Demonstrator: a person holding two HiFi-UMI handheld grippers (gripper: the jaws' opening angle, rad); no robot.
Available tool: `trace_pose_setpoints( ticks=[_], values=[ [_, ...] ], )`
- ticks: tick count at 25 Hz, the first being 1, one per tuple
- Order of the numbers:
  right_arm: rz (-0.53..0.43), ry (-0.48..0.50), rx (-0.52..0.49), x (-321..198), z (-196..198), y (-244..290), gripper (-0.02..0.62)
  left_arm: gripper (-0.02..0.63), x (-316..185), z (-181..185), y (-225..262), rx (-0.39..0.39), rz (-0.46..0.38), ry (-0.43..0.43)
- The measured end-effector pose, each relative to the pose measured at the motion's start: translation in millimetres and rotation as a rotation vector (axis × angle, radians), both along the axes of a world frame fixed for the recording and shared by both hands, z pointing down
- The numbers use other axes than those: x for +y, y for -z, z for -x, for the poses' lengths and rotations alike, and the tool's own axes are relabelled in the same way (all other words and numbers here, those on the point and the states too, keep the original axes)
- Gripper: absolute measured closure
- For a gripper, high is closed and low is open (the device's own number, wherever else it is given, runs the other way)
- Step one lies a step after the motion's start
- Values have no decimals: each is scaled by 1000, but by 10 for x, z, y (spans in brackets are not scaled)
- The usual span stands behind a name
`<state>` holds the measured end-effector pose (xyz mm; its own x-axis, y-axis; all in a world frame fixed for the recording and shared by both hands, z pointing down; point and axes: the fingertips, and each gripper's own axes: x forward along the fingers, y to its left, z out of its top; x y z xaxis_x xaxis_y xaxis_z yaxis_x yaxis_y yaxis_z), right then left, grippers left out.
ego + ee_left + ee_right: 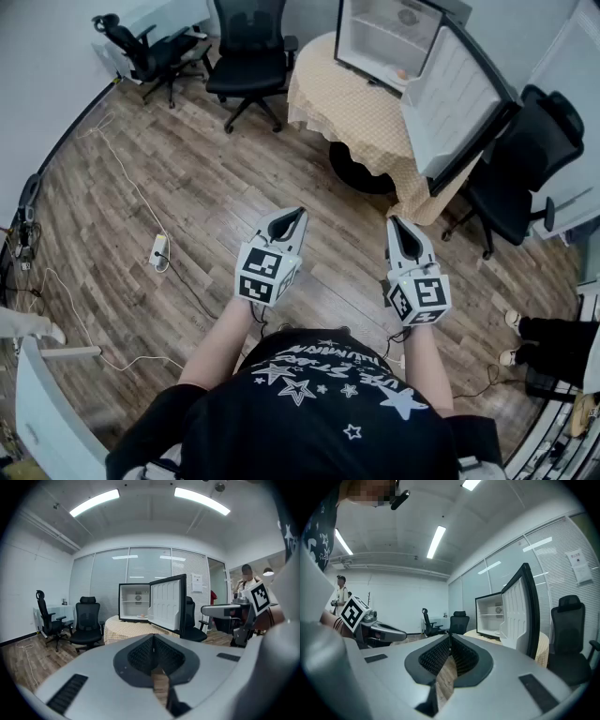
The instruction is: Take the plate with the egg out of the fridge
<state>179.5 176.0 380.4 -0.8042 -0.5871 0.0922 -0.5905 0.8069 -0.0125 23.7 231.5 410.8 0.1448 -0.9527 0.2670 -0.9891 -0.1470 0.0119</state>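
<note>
The black starred shirt (319, 412) fills the bottom of the head view, and both forearms reach forward from it. The left gripper (296, 214) and right gripper (395, 223) are side by side, apart, over the wood floor (187, 178). Well ahead of both stands a table (347, 103) under a yellow cloth. On it is the fridge (384, 37), its door (459, 103) swung open toward the right gripper's side. The plate with the egg (401, 73) sits low inside. A chair (248, 56) stands ahead and left of the left gripper, and a power strip (157, 249) lies on the floor to its left. In the left gripper view the jaws meet at their tips with nothing between them, tipped slightly down, the fridge straight ahead. In the right gripper view the jaws are likewise closed and empty, held level, with the open door ahead to the right.
</note>
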Motion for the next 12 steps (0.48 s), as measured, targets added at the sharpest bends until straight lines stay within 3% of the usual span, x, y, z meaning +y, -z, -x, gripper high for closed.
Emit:
trace_pose_setpoints(
  ticks=[12],
  values=[
    [53, 5, 19, 147, 106, -132, 558, 598, 129, 79, -61, 14, 12, 12]
  ],
)
